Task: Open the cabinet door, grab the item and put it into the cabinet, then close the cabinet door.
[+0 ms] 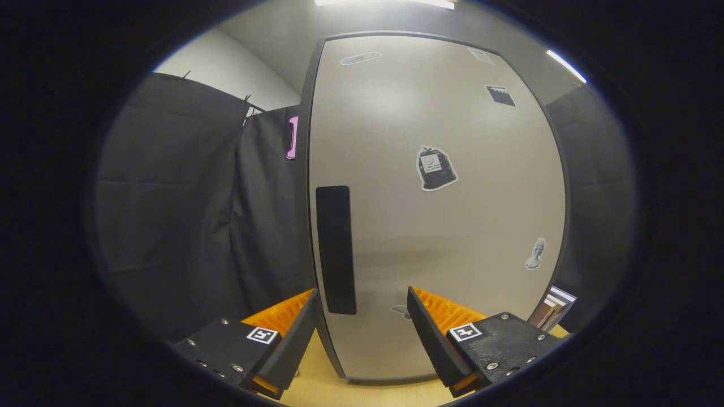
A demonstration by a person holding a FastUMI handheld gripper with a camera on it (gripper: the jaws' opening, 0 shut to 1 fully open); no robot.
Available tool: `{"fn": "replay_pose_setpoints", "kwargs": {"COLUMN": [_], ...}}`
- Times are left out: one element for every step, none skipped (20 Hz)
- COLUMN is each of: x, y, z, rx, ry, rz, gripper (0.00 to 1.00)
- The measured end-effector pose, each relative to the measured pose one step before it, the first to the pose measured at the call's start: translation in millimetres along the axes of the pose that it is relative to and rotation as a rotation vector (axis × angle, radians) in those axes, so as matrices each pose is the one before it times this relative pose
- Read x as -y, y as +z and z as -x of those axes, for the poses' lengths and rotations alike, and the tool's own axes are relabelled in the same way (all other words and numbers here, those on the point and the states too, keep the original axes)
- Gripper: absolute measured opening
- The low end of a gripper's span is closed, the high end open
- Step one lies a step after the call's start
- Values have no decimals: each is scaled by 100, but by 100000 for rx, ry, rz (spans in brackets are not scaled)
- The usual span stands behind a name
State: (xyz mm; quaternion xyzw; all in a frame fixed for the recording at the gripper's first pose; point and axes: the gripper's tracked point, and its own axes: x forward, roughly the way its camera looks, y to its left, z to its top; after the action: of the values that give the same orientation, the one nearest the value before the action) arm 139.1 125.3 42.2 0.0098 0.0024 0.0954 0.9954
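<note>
Gripper view: claw point(362, 325) gapes before handle point(336, 249).

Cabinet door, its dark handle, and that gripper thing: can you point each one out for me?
cabinet door point(452, 237), gripper view, on its bare pale panel.
handle point(336, 249), gripper view, on the middle of the dark vertical strip.
gripper point(362, 316), gripper view, midway between its open fingertips.

cabinet door point(441, 226) stickers, no print legible
</note>
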Motion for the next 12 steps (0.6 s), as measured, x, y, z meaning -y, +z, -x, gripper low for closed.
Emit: {"fn": "replay_pose_setpoints", "kwargs": {"x": [-319,-198,-21,128,-173,-321,-568,-486,109,154,-24,-59], "y": [-121,-257,-394,-534,-389,-239,-169,-37,234,-194,40,-2], "z": [-542,-493,-559,-500,-380,-143,-288,-195,70,115,-63,58], "rx": [-419,-854,-1323,-1628,-1482,-1447,-892,-760,85,123,18,17], "ry": [526,203,-808,-1506,121,238,1682,593,-1038,315,837,1128], "rz": [81,1038,1682,1667,-255,-1504,-1558,246,1214,394,-375,-40], "gripper": [93,91,89,85,81,70,64,55,45,35,34,32]}}
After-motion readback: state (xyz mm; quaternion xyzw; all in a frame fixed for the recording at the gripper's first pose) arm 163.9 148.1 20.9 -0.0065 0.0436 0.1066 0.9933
